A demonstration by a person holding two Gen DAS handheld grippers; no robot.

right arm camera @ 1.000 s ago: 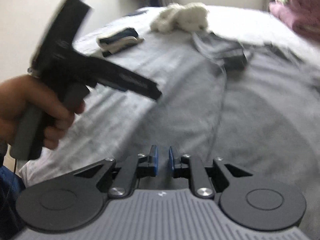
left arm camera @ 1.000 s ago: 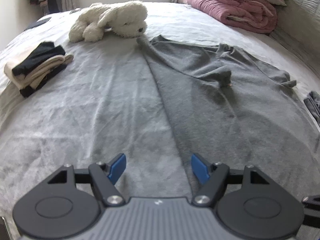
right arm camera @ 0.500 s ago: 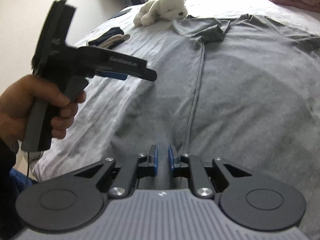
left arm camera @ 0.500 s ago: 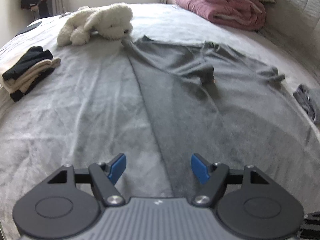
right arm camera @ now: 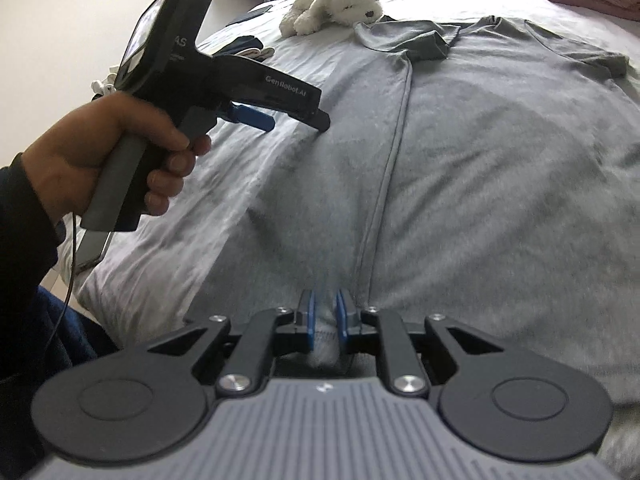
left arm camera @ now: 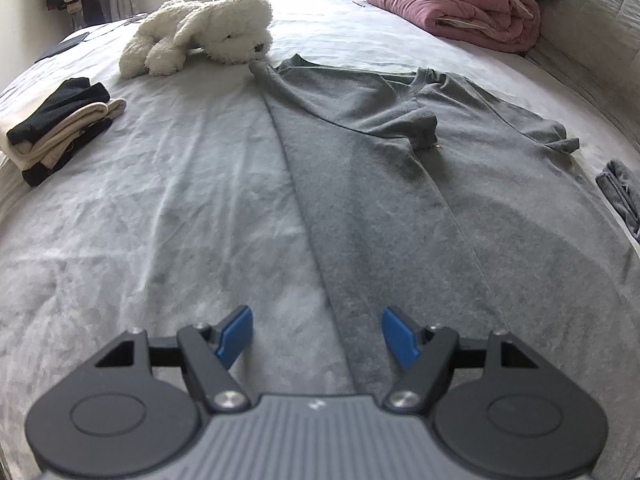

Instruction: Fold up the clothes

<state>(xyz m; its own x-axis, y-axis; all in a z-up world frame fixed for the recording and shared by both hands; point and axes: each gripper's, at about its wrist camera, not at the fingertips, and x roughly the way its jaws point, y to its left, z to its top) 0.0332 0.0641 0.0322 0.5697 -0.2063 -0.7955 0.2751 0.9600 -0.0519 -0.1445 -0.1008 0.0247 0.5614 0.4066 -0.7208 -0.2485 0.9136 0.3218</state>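
A grey T-shirt [left arm camera: 400, 184] lies spread on the bed, its left side folded in with one sleeve lying across the chest. My left gripper [left arm camera: 316, 334] hovers open over the shirt's folded left edge near the hem, nothing between its blue pads. The right wrist view shows that same left gripper [right arm camera: 292, 120], held by a hand [right arm camera: 100, 160], above the bed's left side. My right gripper [right arm camera: 323, 316] is shut on a pinch of the T-shirt [right arm camera: 500, 152] at its near hem, beside a seam that runs away from me.
A white plush toy [left arm camera: 208, 32] lies at the shirt's far corner. A stack of folded clothes [left arm camera: 56, 124] sits at the bed's left. A pink quilt [left arm camera: 452, 4] is piled at the back right, and another grey garment [left arm camera: 622, 196] lies at the right edge.
My right gripper has slid sideways along the shirt's near edge and stayed shut; pale fabric now shows between its pads. The left gripper has stayed open and almost in place.
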